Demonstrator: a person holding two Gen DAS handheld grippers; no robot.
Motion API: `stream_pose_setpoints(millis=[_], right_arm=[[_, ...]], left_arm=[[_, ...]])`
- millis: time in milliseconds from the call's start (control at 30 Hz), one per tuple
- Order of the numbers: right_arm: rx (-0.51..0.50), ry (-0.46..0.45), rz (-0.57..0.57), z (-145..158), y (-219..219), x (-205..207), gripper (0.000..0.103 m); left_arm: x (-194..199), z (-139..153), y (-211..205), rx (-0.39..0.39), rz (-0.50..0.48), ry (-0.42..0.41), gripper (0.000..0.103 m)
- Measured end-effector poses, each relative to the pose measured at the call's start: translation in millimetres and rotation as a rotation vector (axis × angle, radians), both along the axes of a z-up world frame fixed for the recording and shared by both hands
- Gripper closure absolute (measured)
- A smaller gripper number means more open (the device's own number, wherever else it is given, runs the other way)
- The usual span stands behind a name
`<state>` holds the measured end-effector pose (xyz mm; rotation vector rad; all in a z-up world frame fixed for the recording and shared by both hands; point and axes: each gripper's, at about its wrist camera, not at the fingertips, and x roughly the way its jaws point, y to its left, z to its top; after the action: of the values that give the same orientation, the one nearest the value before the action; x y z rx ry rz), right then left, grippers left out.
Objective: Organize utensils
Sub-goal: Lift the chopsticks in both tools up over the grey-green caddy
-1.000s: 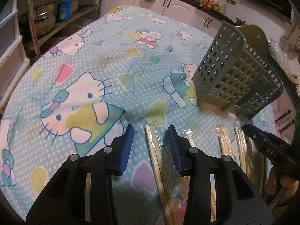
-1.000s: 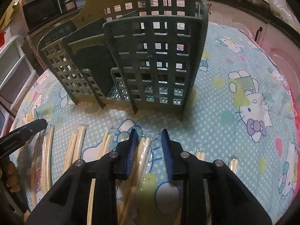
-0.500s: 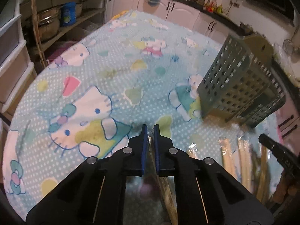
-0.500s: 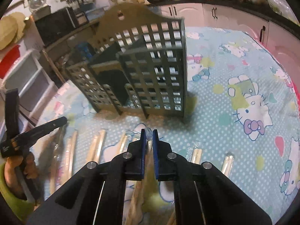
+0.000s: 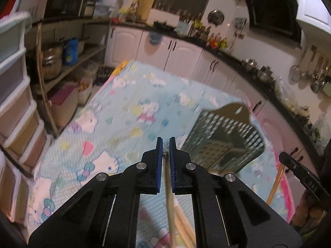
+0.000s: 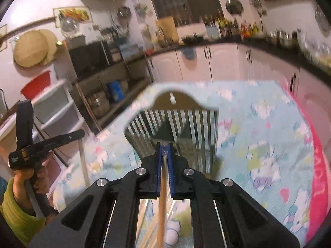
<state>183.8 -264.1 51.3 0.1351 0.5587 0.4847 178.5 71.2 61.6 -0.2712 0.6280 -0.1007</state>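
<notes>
My left gripper is shut on a wrapped pair of chopsticks, lifted above the Hello Kitty cloth. The grey slotted utensil holder stands ahead to its right. My right gripper is shut on another wrapped pair of chopsticks, raised just in front of the holder. The left gripper's handle shows at the left of the right wrist view, and the right gripper's handle at the right of the left wrist view.
The table wears a blue Hello Kitty cloth with a pink edge. More wrapped chopsticks lie on the cloth below. Drawers and shelves stand to the left, kitchen cabinets behind.
Both grippers closed on chopstick packs on the cloth, then lifted them up and tilted back; the holder now looks lower and farther in both views.
</notes>
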Motion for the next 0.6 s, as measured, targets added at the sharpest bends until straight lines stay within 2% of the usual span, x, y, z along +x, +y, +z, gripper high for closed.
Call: stream_pose_setpoints(millis=[133, 433, 600], right_arm=[[0.018, -0.112, -0.015, 33.9, -6.1, -8.4, 0.097], [0.057, -0.287, -0.059, 100.7, -19.5, -5.4, 0.097], [0.080, -0.347, -0.093, 128.4, -30.7, 3.9, 0.097]], left_arm=[[-2.5, 28.6, -10.7, 0.001, -0.025, -0.064, 0.101], [4.2, 102.3, -31.6, -0.016, -0.059, -0.221, 0.101], [12.8, 137.7, -42.3, -0.019, -0.061, -0.303, 0.101]])
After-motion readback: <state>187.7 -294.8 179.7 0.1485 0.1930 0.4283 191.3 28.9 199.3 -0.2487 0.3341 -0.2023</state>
